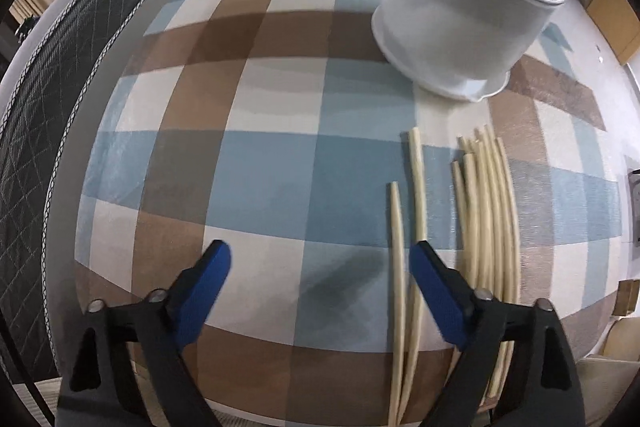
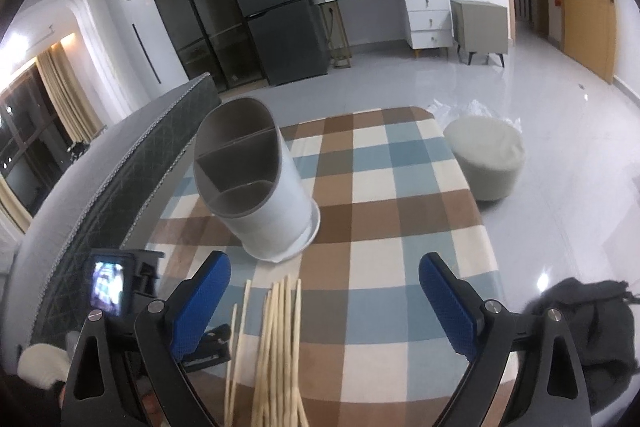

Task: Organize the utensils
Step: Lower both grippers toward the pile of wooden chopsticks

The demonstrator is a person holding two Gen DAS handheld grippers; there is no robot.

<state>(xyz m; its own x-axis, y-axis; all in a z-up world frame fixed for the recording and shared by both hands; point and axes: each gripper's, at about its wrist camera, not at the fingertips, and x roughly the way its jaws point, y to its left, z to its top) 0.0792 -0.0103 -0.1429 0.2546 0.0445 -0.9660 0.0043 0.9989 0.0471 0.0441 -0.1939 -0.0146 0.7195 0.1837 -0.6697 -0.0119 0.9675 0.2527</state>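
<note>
A white divided holder (image 2: 256, 183) is seen standing on the checked table (image 2: 400, 195), with a bundle of pale chopsticks (image 1: 488, 211) laid just in front of it and two loose chopsticks (image 1: 406, 251) lying beside the bundle, on its left. Both pairs of tongs are shown spread wide and holding nothing: the left tongs (image 1: 320, 259) are held low over bare cloth, near the loose pair, while the right tongs (image 2: 324, 269) are poised above the bundle, facing the holder. No chopstick appears yet to have been placed in the holder's three compartments, so the task is judged barely begun. For a clean pick-up, the sticks would best be gripped across their width near the middle, then tipped upright and lowered into one compartment, the holder's rim being cleared so it is not knocked over.
</note>
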